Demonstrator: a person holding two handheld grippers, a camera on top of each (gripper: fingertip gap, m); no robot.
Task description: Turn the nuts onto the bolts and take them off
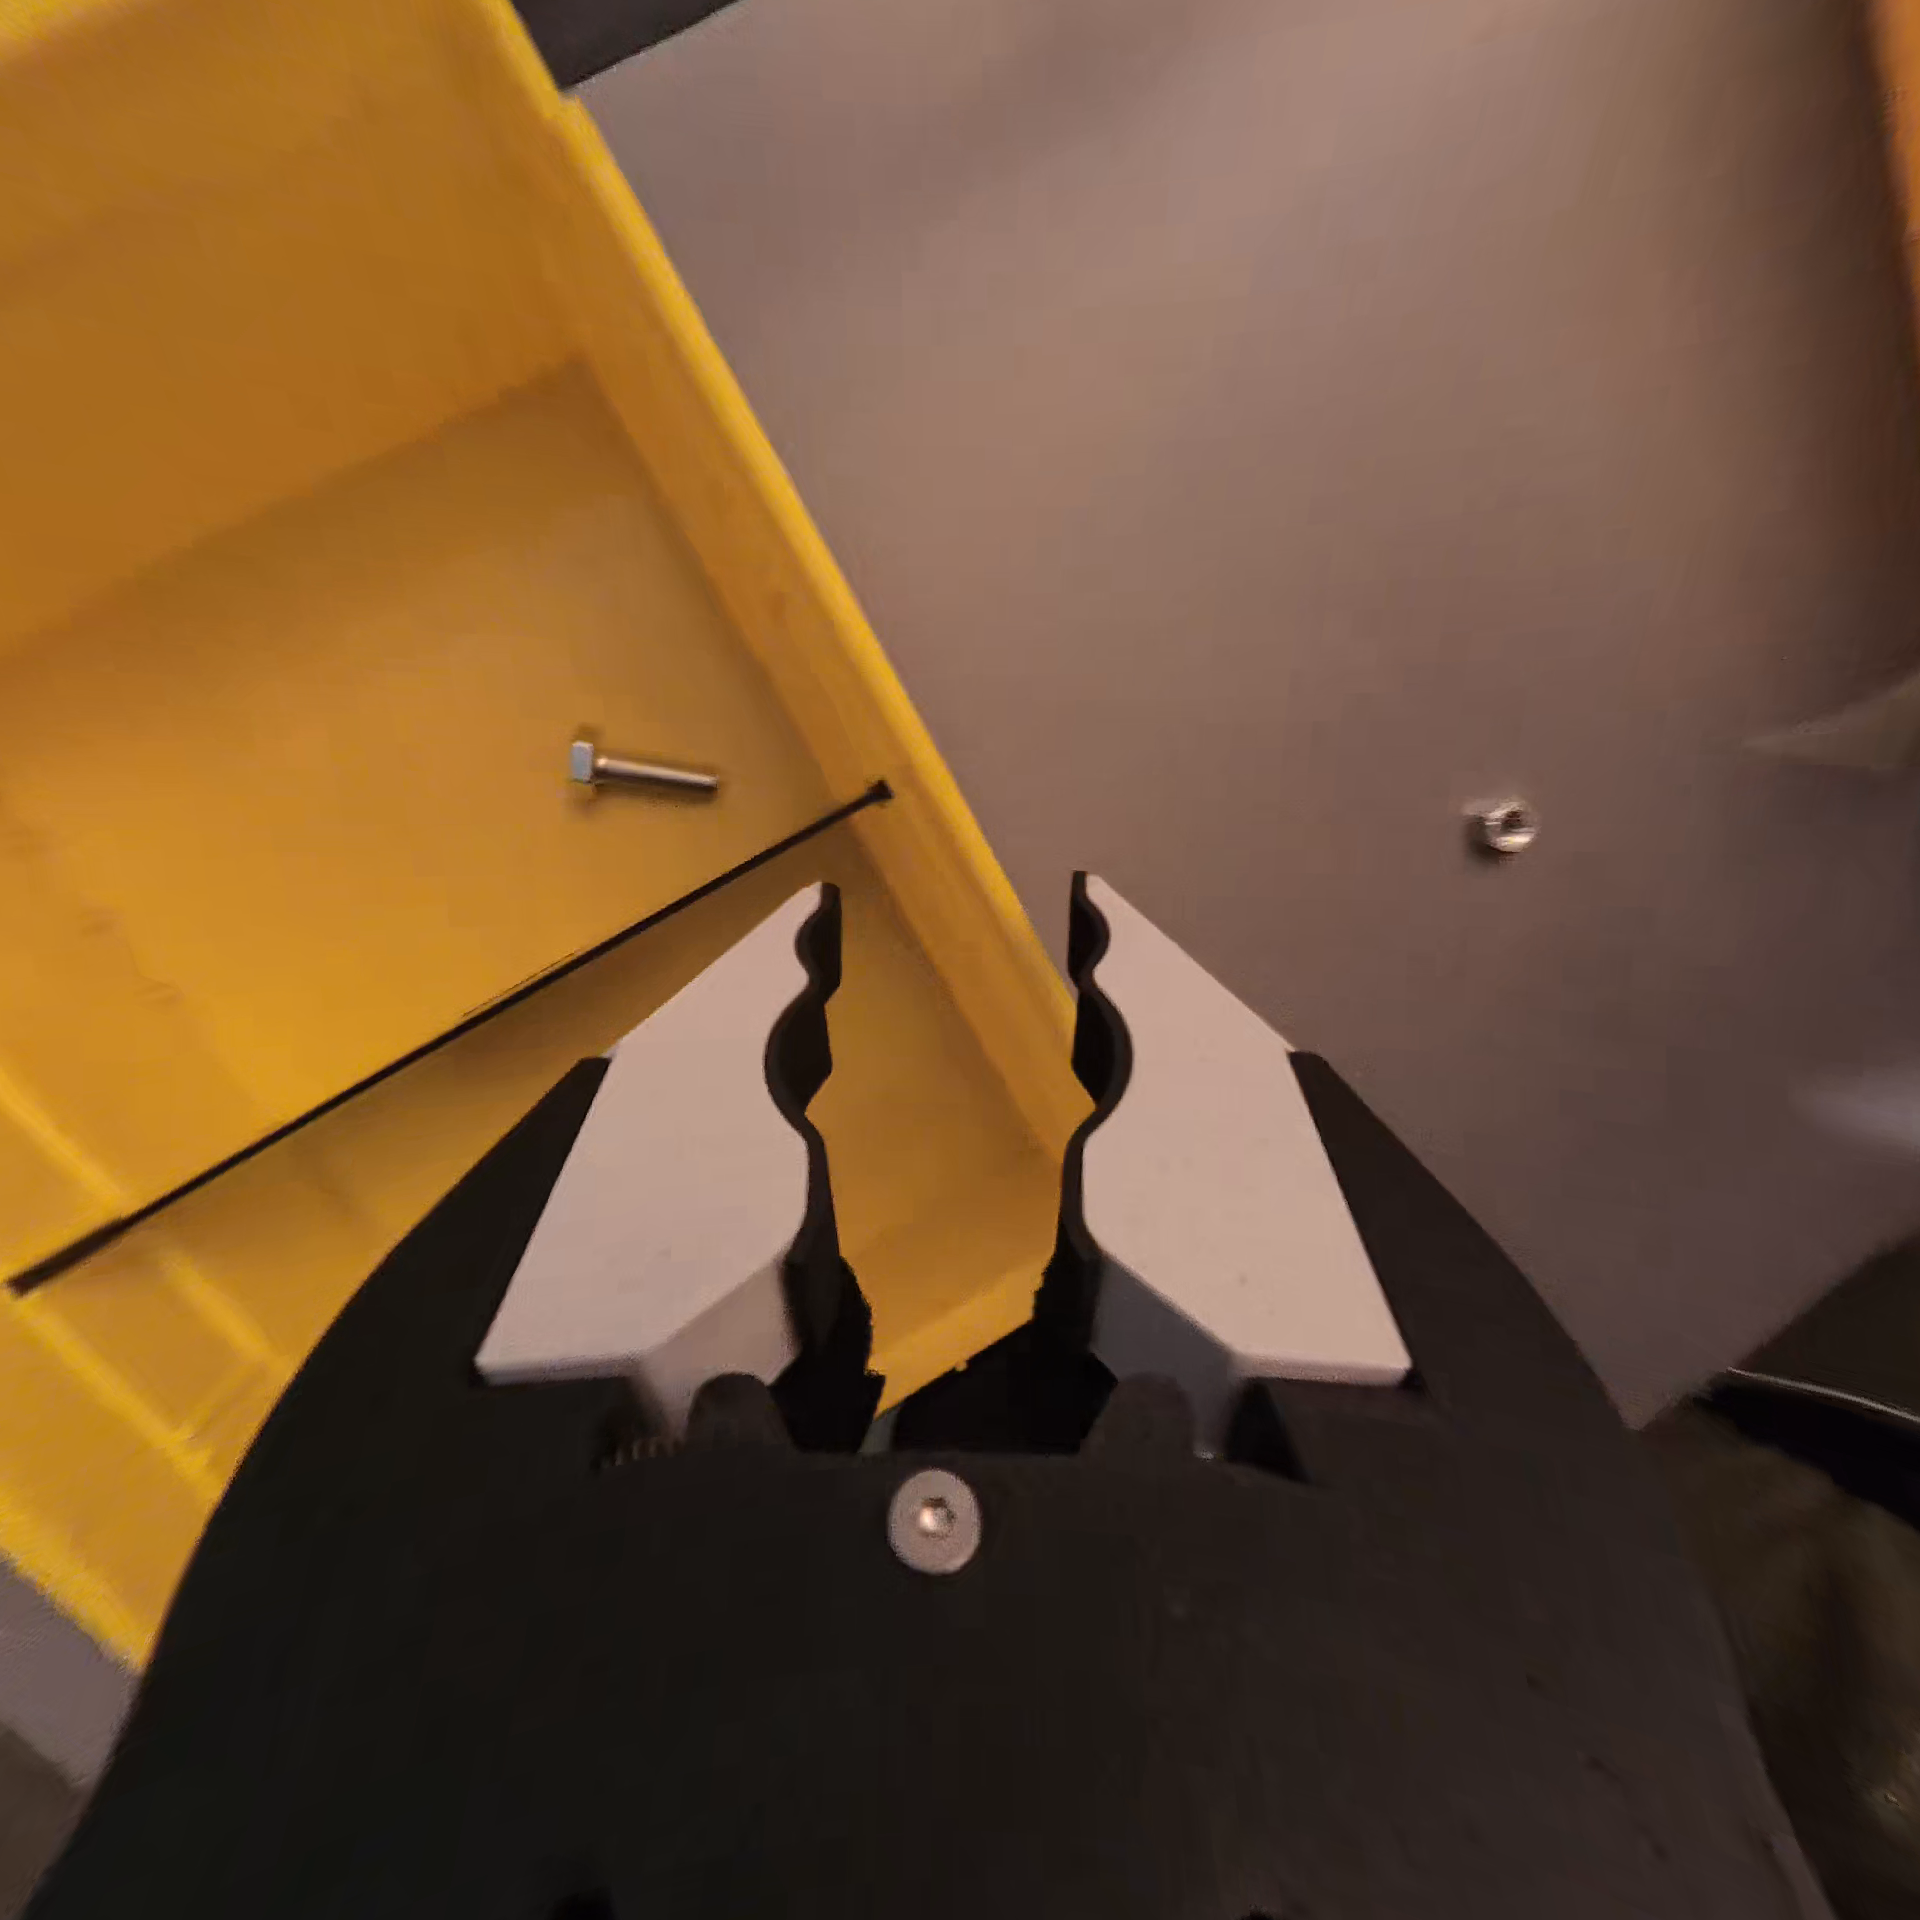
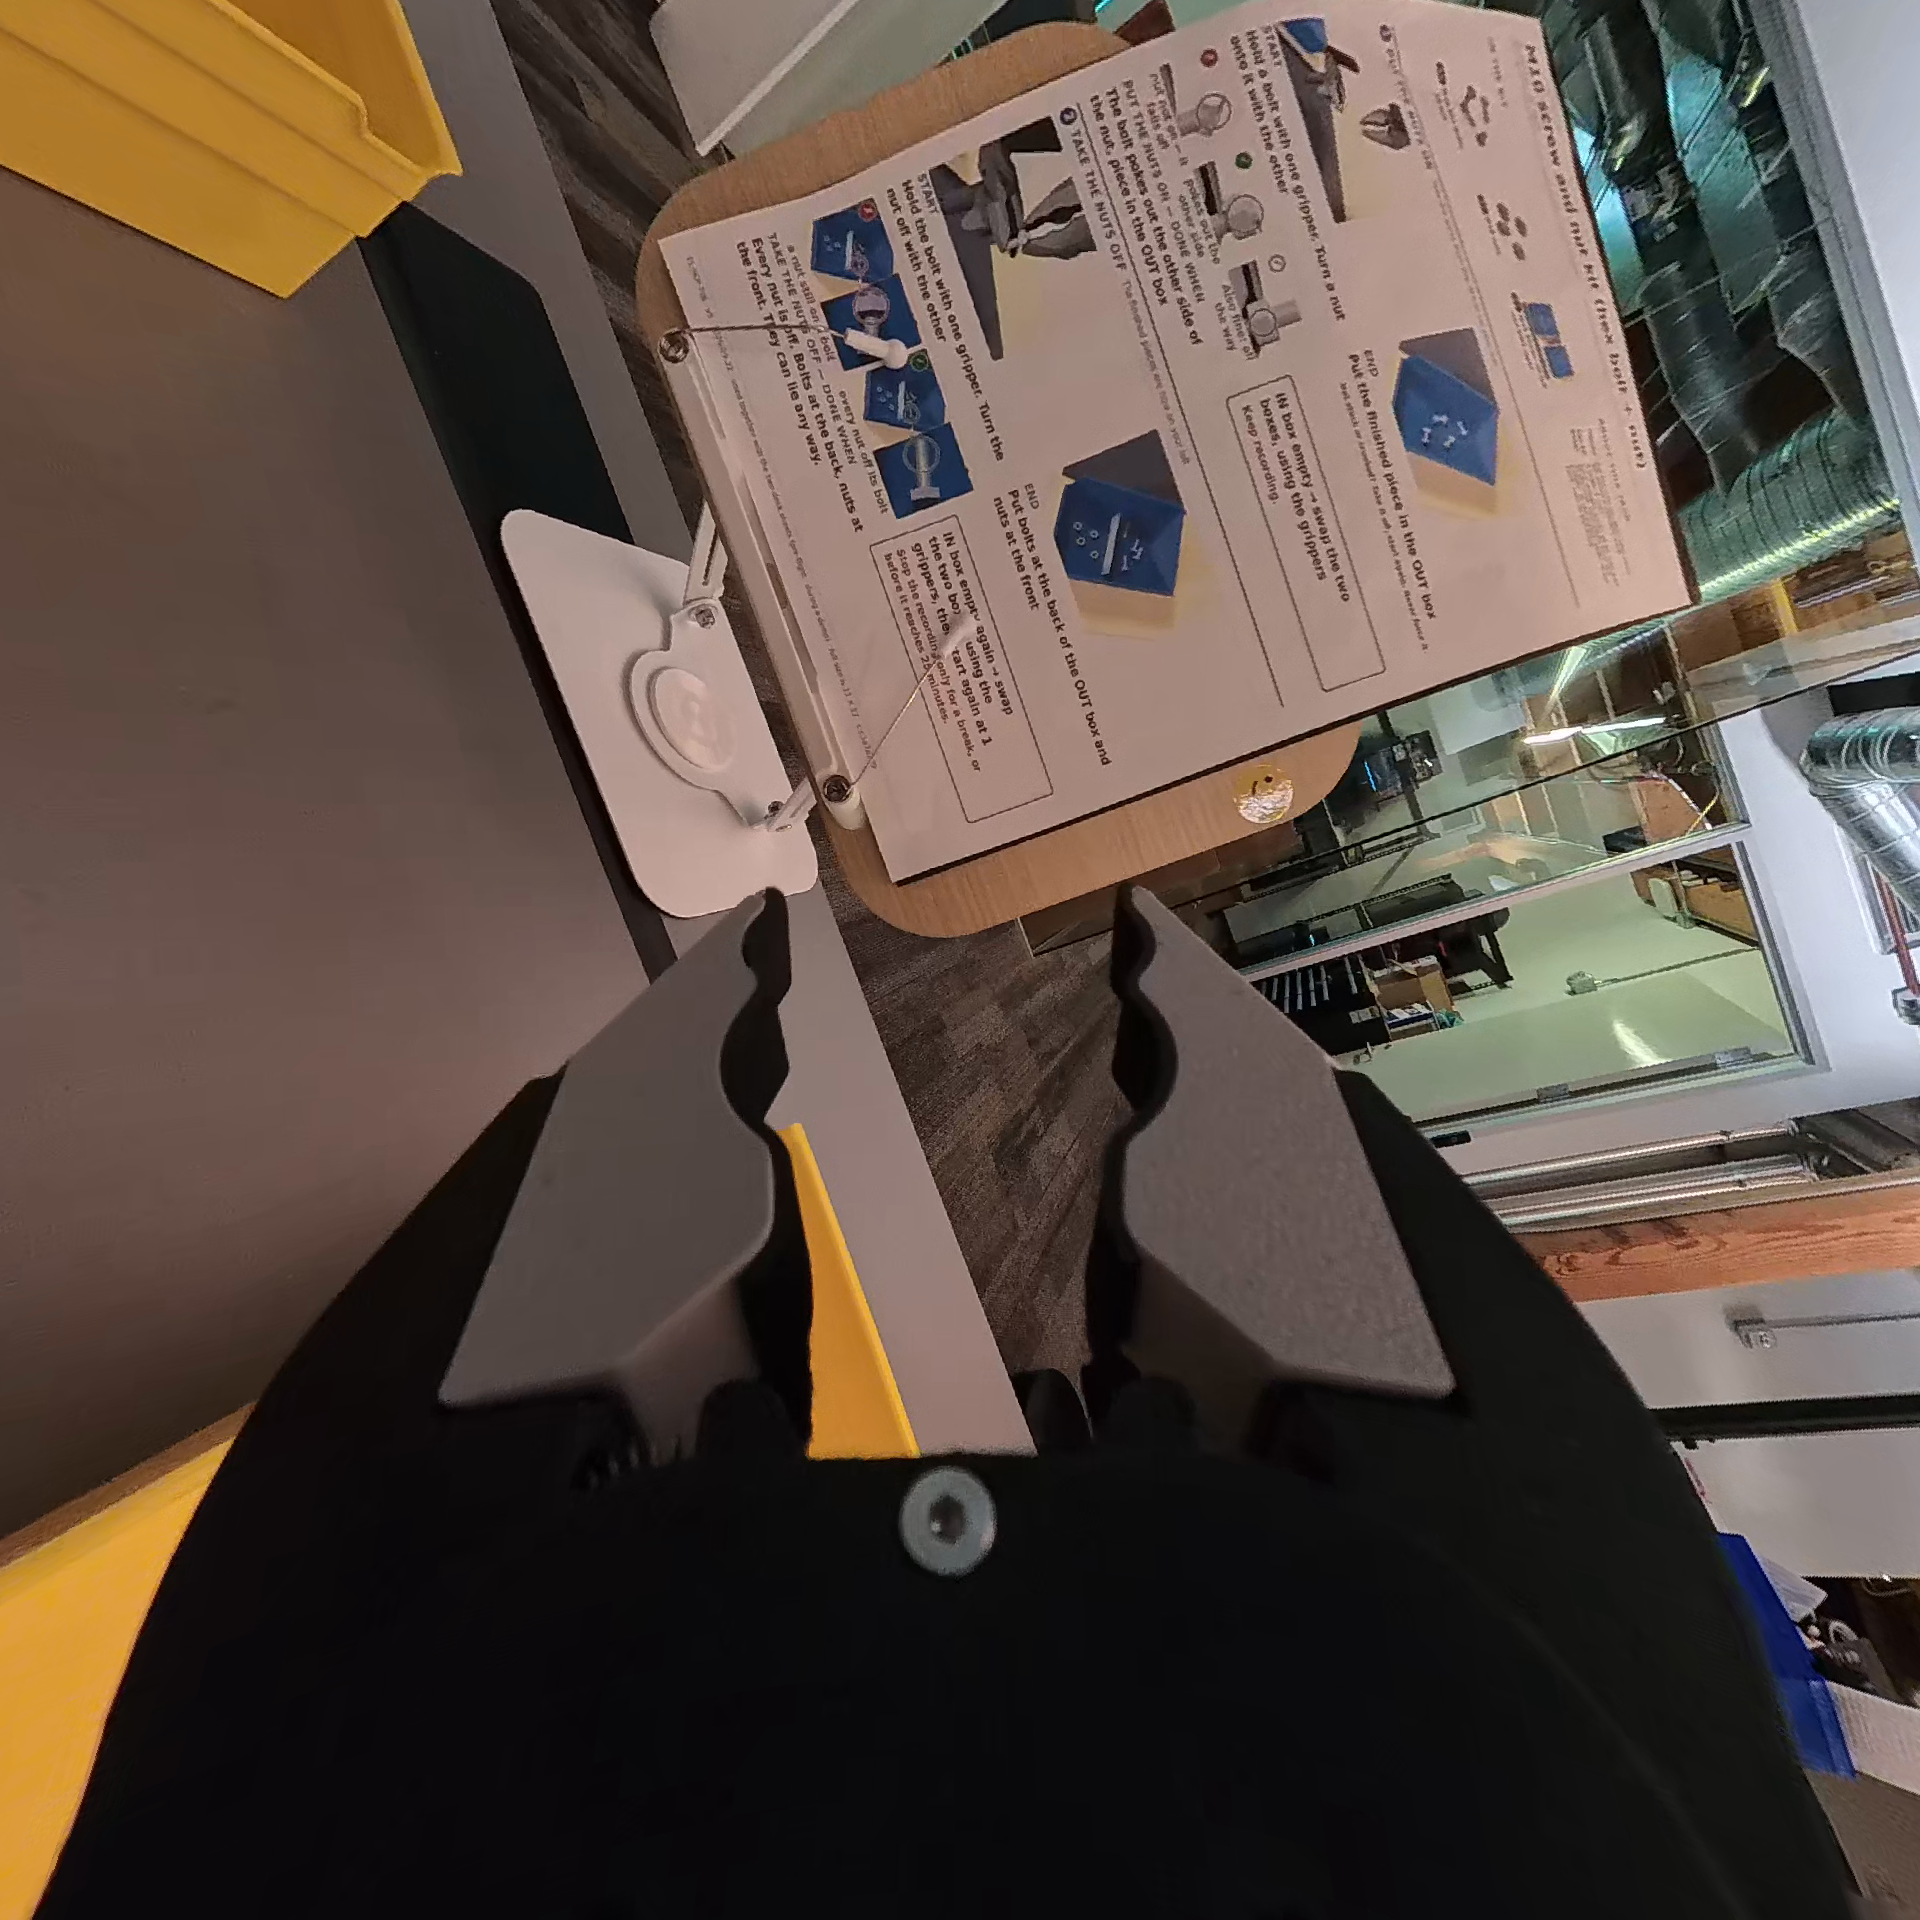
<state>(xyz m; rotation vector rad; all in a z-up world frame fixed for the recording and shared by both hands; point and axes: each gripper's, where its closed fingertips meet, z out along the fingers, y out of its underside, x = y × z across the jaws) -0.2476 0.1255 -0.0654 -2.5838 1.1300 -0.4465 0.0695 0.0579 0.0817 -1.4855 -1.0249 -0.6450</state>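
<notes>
In the left wrist view a silver hex bolt [image 1: 639,772] lies alone on the floor of a yellow box [image 1: 312,520]. A thin black line [image 1: 447,1039] crosses the box in front of the bolt. A single silver nut [image 1: 1501,828] lies on the grey table [image 1: 1247,468] to the right of the box. My left gripper [image 1: 951,888] is open and empty, above the box's right rim. My right gripper [image 2: 945,909] is open and empty, tilted sideways and pointing past the table edge.
In the right wrist view a wooden clipboard [image 2: 1091,862] with a printed instruction sheet [image 2: 1143,416] stands on a white stand [image 2: 675,717] at the table's far edge. A yellow box [image 2: 208,135] sits at the upper left, another yellow box [image 2: 62,1662] at the lower left.
</notes>
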